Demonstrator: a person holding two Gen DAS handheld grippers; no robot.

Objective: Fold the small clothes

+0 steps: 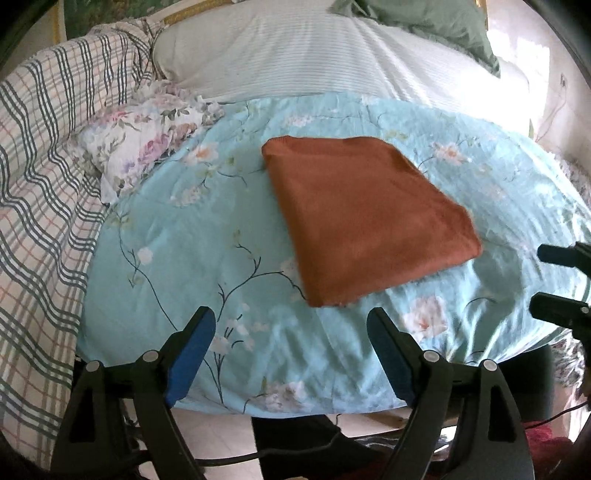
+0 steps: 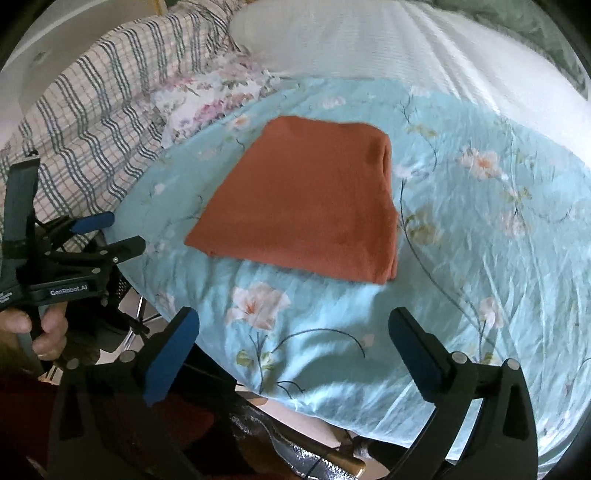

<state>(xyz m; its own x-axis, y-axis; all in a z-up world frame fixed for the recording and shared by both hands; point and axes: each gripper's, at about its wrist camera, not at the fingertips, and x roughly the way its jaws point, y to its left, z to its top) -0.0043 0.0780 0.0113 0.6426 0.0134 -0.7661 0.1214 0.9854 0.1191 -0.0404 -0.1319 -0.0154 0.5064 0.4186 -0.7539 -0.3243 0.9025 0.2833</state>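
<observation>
Your cloth (image 1: pixel 365 218) lies folded into a flat, rust-orange four-sided pad at the centre of the left view, and just above centre in the right view (image 2: pixel 310 199). Its surface looks soft and matte, its edges a little blurred; in the right view the right edge shows stacked layers.

It rests on a pale blue quilt (image 1: pixel 207 236) printed with pink-white blossoms and thin dark branches, lightly wrinkled, which fills the middle of both views (image 2: pixel 480 236). At the quilt's upper left sits a small floral pillow (image 1: pixel 144 140), white with pink and purple flowers (image 2: pixel 207 96). Left of that spreads a plaid blanket (image 1: pixel 48 155), cream with dark green and faint red lines (image 2: pixel 96 122). Above the quilt lies a white ribbed sheet (image 1: pixel 314 55), and a green cushion (image 1: pixel 436 22) shows at the upper right of the left view. Pale floor shows under the quilt's near edge.

Your left gripper (image 1: pixel 291 321) sits low in its own view, its blue-padded fingers (image 1: pixel 192 350) spread wide with nothing between them, short of the cloth's near corner. In the right view it appears at the left edge (image 2: pixel 118 230), held in your left hand (image 2: pixel 48 332).

Your right gripper (image 2: pixel 295 326) likewise stands wide apart and bare above the quilt's near edge, clear of the cloth. Its black tips show at the right edge of the left view (image 1: pixel 554 280).
</observation>
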